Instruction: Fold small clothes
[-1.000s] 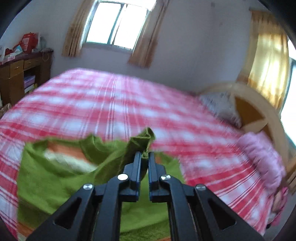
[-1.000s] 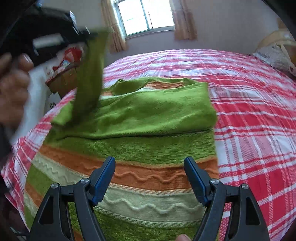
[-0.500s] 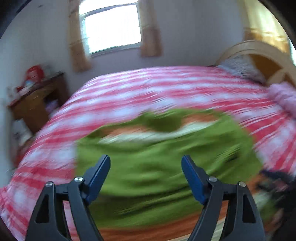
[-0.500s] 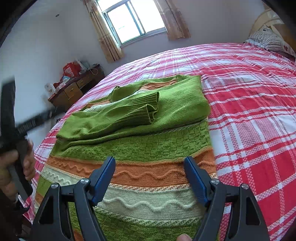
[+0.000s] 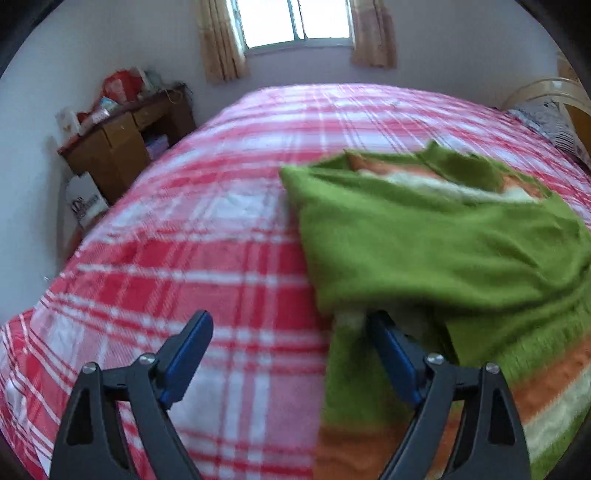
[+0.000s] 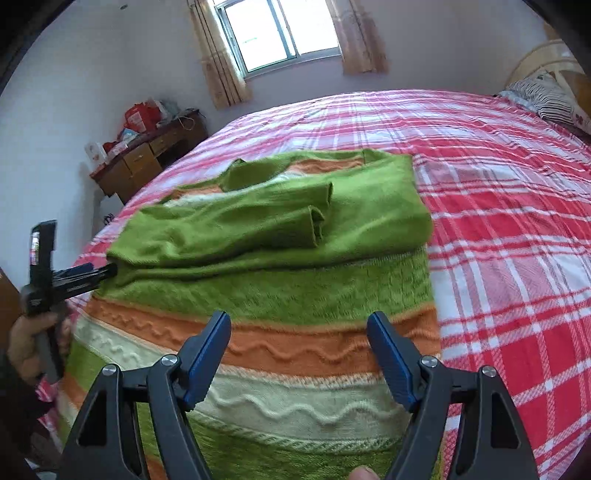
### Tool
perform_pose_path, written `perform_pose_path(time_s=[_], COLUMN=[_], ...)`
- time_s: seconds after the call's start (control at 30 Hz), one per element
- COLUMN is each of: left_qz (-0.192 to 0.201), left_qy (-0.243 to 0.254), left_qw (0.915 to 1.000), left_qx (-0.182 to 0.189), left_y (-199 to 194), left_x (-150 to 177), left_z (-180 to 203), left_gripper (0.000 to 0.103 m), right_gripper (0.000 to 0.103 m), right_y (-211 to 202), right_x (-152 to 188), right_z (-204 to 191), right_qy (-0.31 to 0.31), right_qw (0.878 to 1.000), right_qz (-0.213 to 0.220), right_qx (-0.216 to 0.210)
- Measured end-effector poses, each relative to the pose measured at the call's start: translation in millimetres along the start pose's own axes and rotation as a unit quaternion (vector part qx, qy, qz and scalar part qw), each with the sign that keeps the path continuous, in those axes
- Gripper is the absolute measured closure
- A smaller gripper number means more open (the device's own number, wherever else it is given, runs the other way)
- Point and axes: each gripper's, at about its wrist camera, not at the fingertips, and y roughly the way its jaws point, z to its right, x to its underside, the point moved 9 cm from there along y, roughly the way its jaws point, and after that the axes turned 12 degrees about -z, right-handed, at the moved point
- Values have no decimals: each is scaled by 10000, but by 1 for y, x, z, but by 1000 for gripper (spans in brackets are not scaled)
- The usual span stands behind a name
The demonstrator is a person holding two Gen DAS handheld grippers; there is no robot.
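Now my left gripper (image 5: 284,336) sits low at the sweater's (image 6: 303,254) left edge, jaws wide after just opening, nothing pinched; bare bedspread (image 5: 207,266) shows between them, and the right-hand pad (image 5: 391,354) lies against the knit's edge. Left view blurred. Sweater lies flat on the bed, green with orange and cream bands, both sleeves (image 6: 258,218) folded across the chest, cuffs near the middle. My right gripper (image 6: 297,347) hovers over the hem bands, jaws fairly wide though they have just been narrowing a little, gripping nothing. Right view catches my left hand (image 6: 26,343) on the handle at the bed's left side. Desk (image 6: 147,158) by the wall, window (image 6: 280,33) behind, pillow (image 6: 550,99) far right.
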Motion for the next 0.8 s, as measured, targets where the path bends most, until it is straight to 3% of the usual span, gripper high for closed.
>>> perform_pose_path(time_s=[0.07, 0.17, 0.3, 0.33, 0.37, 0.4, 0.5, 0.63, 0.8], left_qz=[0, -168, -256, -246, -239, -248, -308, -296, -324], left_qy=[-39, -203, -421, -416, -417, -448, -659, -653, -494], left_qw=[9999, 9997, 9986, 9987, 9987, 9986, 9972, 9970, 9979], left_qx=[-123, -9, 177, 164, 143, 128, 189, 296, 271], left_y=[5, 14, 18, 18, 18, 19, 20, 20, 19], left_x=[-4, 4, 7, 7, 7, 8, 11, 13, 13], left_z=[-5, -15, -21, -22, -23, -24, -31, -31, -25], left_gripper=[2, 0, 0, 0, 0, 0, 0, 0, 0], right_gripper=[48, 48, 48, 54, 82, 99, 101, 101, 101], right_y=[-7, -8, 24, 36, 44, 47, 40, 22, 37], right_x=[-13, -38, -62, -67, -68, -69, -69, -59, -40], right_z=[-2, -8, -4, -3, -3, -3, -3, 5, 15], right_qy=[14, -33, 184, 298, 335, 348, 266, -80, -248], right_qw=[10000, 9999, 9992, 9984, 9974, 9971, 9985, 9997, 9981], right_qz=[49, 74, -345, -444, -545, -587, -374, -117, -436], right_qx=[-44, -94, -74, -196, -317, -348, -309, 200, 354])
